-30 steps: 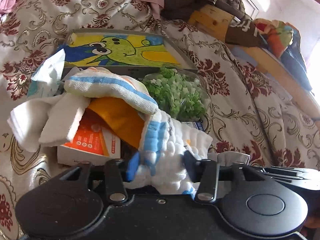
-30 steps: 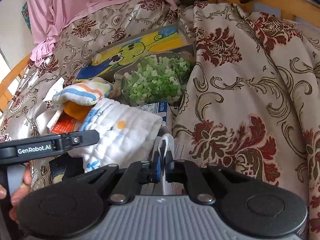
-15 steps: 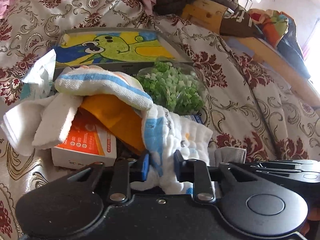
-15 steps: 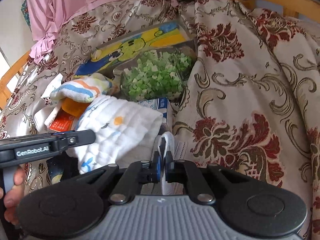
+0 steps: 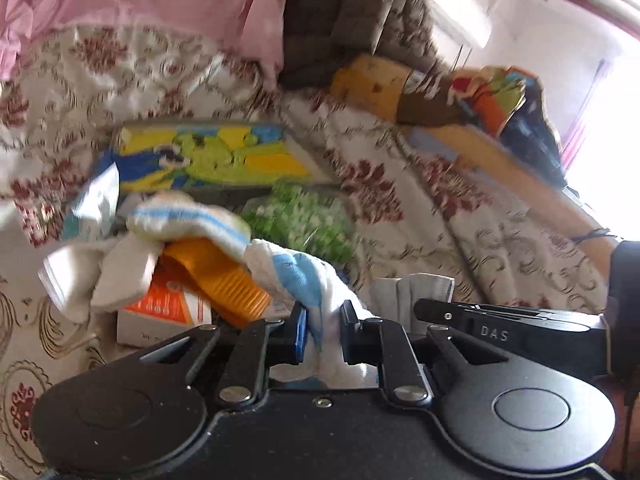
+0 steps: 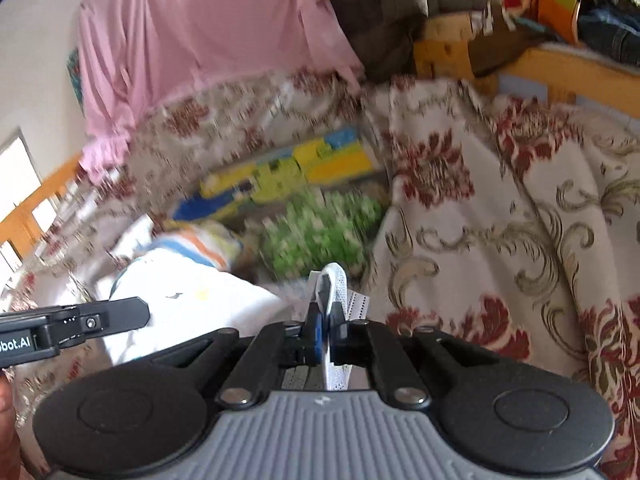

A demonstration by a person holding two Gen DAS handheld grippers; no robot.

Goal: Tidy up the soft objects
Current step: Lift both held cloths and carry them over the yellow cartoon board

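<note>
A white quilted cloth with blue patches (image 5: pixel 296 272) runs from the pile on the flowered bedspread into my left gripper (image 5: pixel 323 332). Its jaws are closing, and the pads pinch a fold of this cloth. The same cloth (image 6: pixel 180 292) shows as a white mound in the right wrist view. My right gripper (image 6: pixel 326 320) is shut on a white face mask (image 6: pixel 338 284), which sticks up between its fingers. The mask (image 5: pixel 416 292) also shows in the left wrist view, just right of the cloth. Both pictures are blurred.
A striped towel (image 5: pixel 188 216), an orange cloth (image 5: pixel 216 276) and a white folded cloth (image 5: pixel 120 276) lie over an orange and white box (image 5: pixel 164 312). Behind are a bag of green bits (image 5: pixel 308 220) and a cartoon-printed box (image 5: pixel 212 156). Pink fabric (image 6: pixel 192 40) hangs at the back.
My left jaws have closed from wide apart onto the quilted cloth. Both grippers have risen and tipped up, so more of the room behind shows, and the cloth and mask came up with them.
</note>
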